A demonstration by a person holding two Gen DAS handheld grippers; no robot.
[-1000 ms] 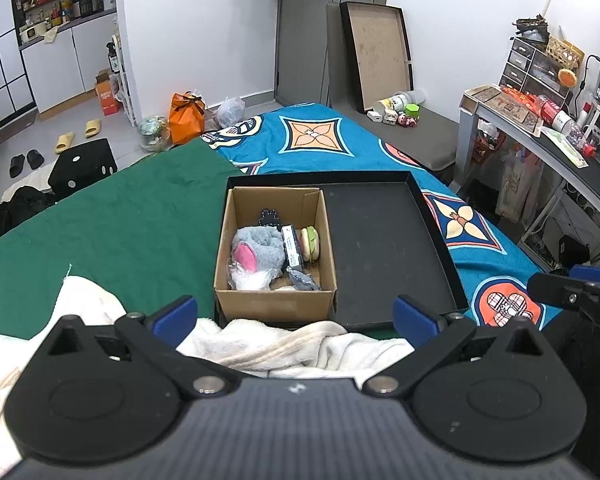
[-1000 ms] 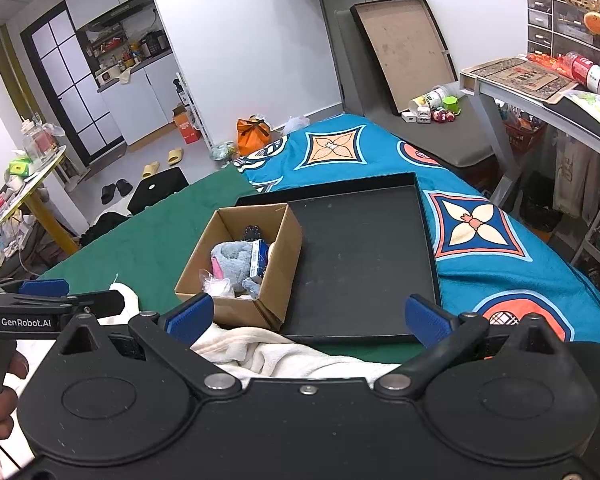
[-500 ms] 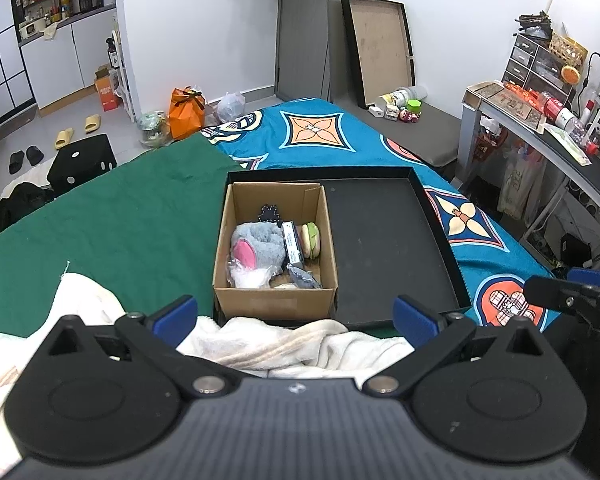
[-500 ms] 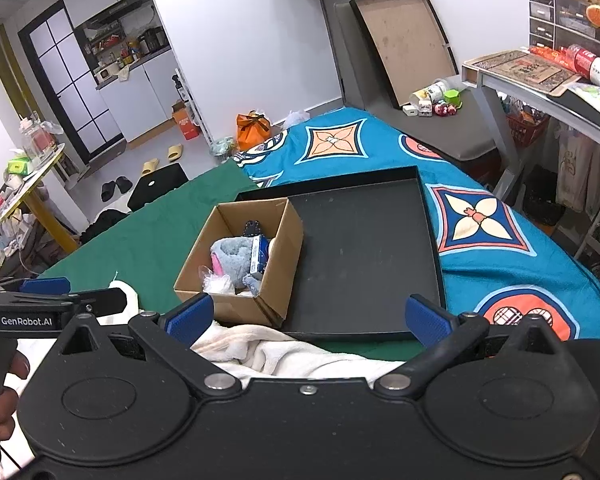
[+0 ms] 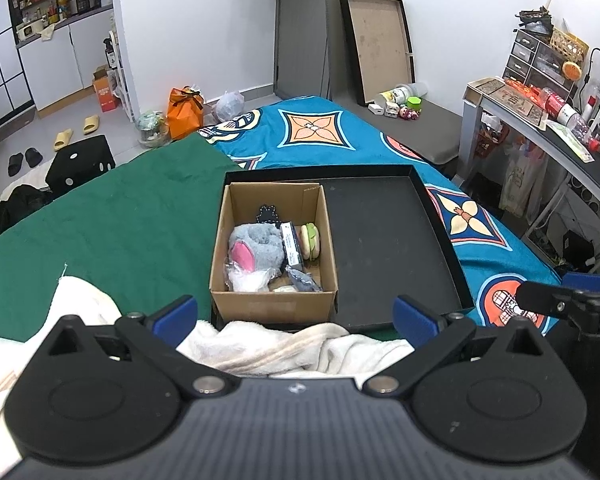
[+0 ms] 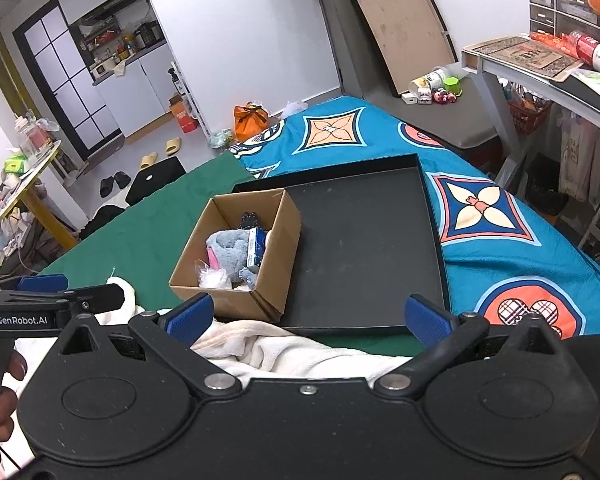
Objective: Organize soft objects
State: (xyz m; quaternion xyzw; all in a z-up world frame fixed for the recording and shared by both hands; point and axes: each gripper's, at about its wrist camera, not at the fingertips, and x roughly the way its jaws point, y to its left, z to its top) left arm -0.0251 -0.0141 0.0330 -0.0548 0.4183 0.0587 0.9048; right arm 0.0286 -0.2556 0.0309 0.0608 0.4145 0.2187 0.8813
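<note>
While both grippers gape, the cardboard box (image 5: 274,300) holds 1 grey plush (image 5: 256,246).

Both claws are held side by side, level and pointing forward: the left claw (image 5: 295,314) and the right claw (image 6: 309,316) each gape wide, blue fingertips (image 5: 175,312) far apart, gripping nothing

An orange bag (image 5: 185,113) sits near yellow slippers (image 5: 75,131) on the floor.

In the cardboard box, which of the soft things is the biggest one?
The grey plush with the pink patch, at the left side of the cardboard box. It is far larger than the small burger-shaped toy by the right wall.
</note>
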